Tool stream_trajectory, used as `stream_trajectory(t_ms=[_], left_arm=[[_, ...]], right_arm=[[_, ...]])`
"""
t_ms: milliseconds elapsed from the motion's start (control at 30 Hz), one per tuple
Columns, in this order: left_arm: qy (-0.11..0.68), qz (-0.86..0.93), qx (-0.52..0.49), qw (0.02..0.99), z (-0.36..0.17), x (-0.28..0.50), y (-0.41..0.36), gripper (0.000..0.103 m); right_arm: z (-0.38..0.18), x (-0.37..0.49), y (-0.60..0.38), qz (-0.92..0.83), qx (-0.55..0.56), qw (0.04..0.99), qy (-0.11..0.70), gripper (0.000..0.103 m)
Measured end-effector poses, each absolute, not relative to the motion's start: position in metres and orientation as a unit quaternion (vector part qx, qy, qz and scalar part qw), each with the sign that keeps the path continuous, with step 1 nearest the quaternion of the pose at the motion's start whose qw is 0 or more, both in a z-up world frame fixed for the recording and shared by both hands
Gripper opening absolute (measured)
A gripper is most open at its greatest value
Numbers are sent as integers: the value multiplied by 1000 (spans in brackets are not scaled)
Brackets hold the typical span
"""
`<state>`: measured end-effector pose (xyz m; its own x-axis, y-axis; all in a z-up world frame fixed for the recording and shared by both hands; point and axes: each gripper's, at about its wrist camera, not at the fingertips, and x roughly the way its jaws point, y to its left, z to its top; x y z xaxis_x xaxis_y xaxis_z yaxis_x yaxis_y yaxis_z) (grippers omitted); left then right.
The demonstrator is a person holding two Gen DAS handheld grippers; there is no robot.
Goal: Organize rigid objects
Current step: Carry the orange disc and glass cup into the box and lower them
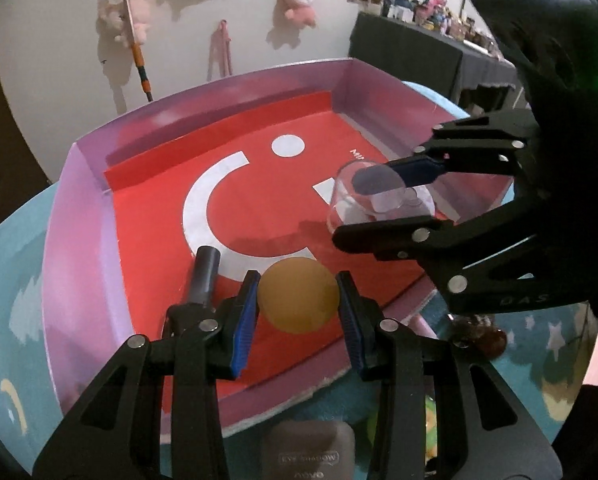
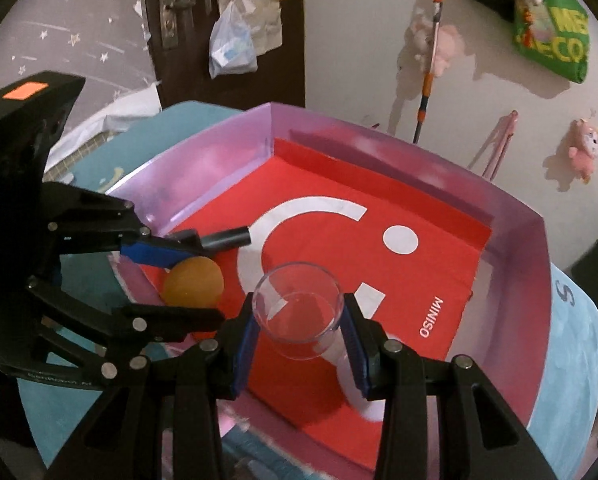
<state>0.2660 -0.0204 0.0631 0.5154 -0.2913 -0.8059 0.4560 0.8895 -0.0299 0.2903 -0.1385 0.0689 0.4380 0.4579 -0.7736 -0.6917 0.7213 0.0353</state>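
I've got both grippers loaded over the pink tray (image 1: 79,216), red liner below. Left gripper (image 1: 299,304) nearly closed, clamped on one orange ball (image 1: 298,295), hanging above the tray's near edge. Right gripper (image 2: 298,322) narrowly set, pads pressing one clear cup (image 2: 299,308), mouth tilted up toward the camera, over the tray's right half. Drop spot lies straight below each; left is nearer the tray edge. Count: one ball, one cup, one tray, plus one dark tube (image 1: 206,276) beside my left fingers, can't tell if it rests in the tray
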Motion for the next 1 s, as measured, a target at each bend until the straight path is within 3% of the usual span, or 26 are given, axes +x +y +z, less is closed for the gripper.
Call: stream_trajectory(t_ms=[1000], left_arm=[[462,-223,107,852,41,285,-19,36]], right_arm=[[42,311,-126,366,-176,794,454,43]])
